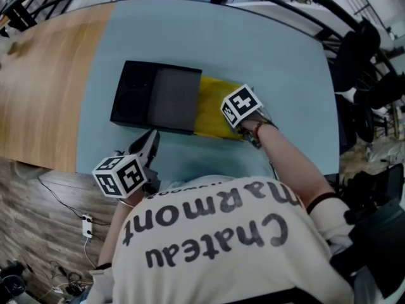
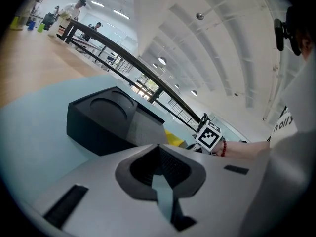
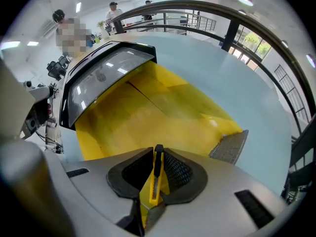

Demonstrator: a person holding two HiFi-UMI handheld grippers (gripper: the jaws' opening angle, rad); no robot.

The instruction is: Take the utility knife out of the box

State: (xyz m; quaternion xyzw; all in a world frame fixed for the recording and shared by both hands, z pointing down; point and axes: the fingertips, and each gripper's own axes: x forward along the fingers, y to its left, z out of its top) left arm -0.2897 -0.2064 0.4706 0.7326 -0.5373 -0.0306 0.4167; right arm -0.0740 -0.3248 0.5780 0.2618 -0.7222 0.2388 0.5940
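Note:
A black box (image 1: 155,97) lies on the blue-grey mat (image 1: 253,49), and its yellow inner tray (image 1: 212,113) is slid out to the right. My right gripper (image 1: 239,123) points down into the tray's right end. In the right gripper view a yellow utility knife (image 3: 154,181) with a black slider stands edge-on between the pads, and the right gripper (image 3: 157,154) is shut on it above the yellow tray (image 3: 148,112). My left gripper (image 1: 150,143) hovers in front of the box, shut and holding nothing. From the left gripper (image 2: 159,154) the box (image 2: 98,122) is seen ahead.
Bare wooden tabletop (image 1: 38,87) lies left of the mat. A grey-lined flap (image 3: 229,147) stands at the tray's open end. Dark chairs (image 1: 367,75) stand to the right. Cables and a power strip (image 1: 85,223) lie on the floor at the lower left.

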